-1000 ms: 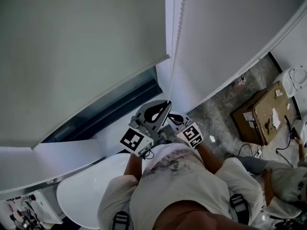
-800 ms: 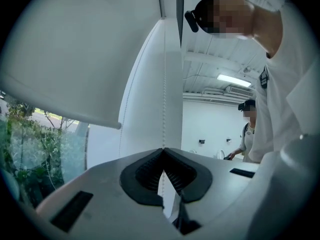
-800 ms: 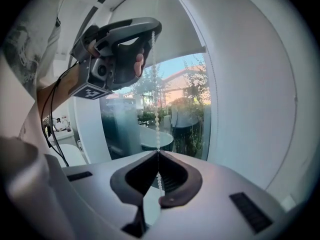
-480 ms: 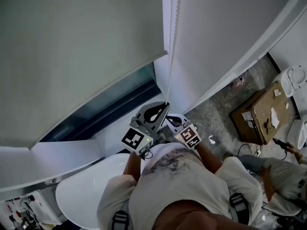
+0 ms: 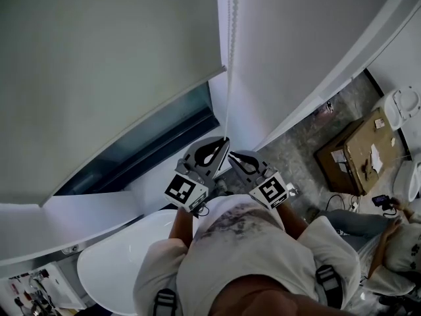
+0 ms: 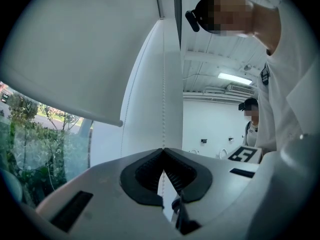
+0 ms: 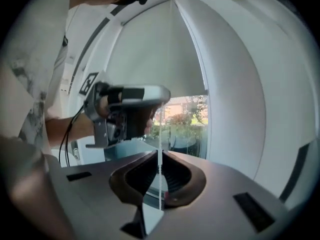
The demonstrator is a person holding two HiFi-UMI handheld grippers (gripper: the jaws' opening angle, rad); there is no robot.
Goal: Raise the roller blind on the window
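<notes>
Both forearms (image 5: 179,228) reach up from 6 o'clock, elbows bent, with the grippers side by side near centre in the head view. Left gripper (image 5: 222,141) is clamped on the bead chain (image 5: 229,58), which drops straight from 12 o'clock. Right gripper (image 5: 232,155) sits at its 4 o'clock, jaws pinched on the same chain just below the left's grip (right gripper view shows the left one above it at 11 o'clock). Roller blind (image 5: 99,71) fills 9 to 12 o'clock, partly up, with a strip of bare window glass (image 5: 158,137) under it
</notes>
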